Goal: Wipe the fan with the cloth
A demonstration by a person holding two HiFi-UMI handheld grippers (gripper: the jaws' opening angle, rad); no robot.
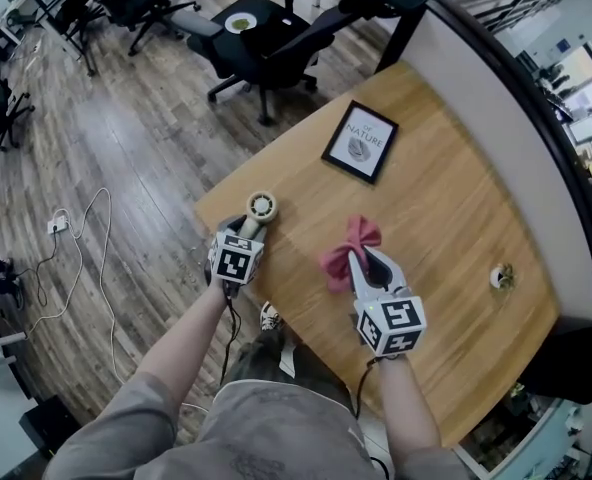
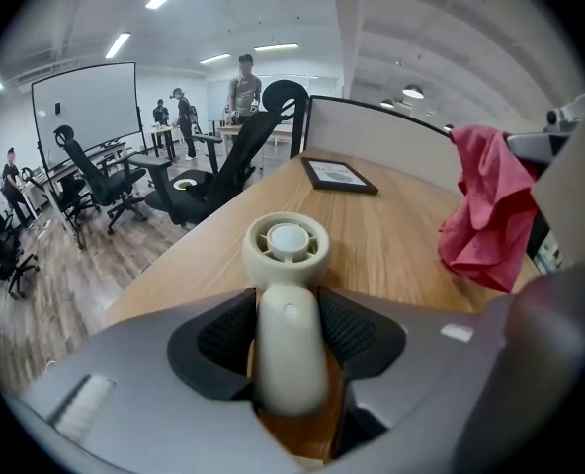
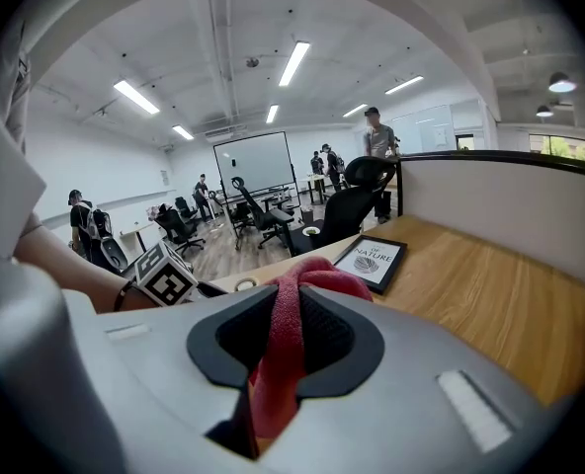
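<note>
A small cream hand fan point(image 1: 262, 207) lies along the wooden table point(image 1: 456, 198) near its left corner, its round head pointing away from me. My left gripper point(image 1: 248, 230) is shut on the handle, and in the left gripper view the fan point(image 2: 287, 243) sits between both black pads. I cannot tell whether the fan touches the wood. A red cloth point(image 1: 338, 260) hangs bunched from my right gripper point(image 1: 359, 258), which is shut on it a hand's width to the right of the fan. In the right gripper view the cloth point(image 3: 307, 276) is pinched between the pads.
A black-framed "NATURE" print point(image 1: 360, 141) lies flat at the far side of the table. A small round object point(image 1: 501, 276) sits near the right edge. A curved partition point(image 1: 516, 98) bounds the table on the right. A black office chair point(image 1: 276, 38) stands beyond, and cables point(image 1: 76, 238) lie on the floor.
</note>
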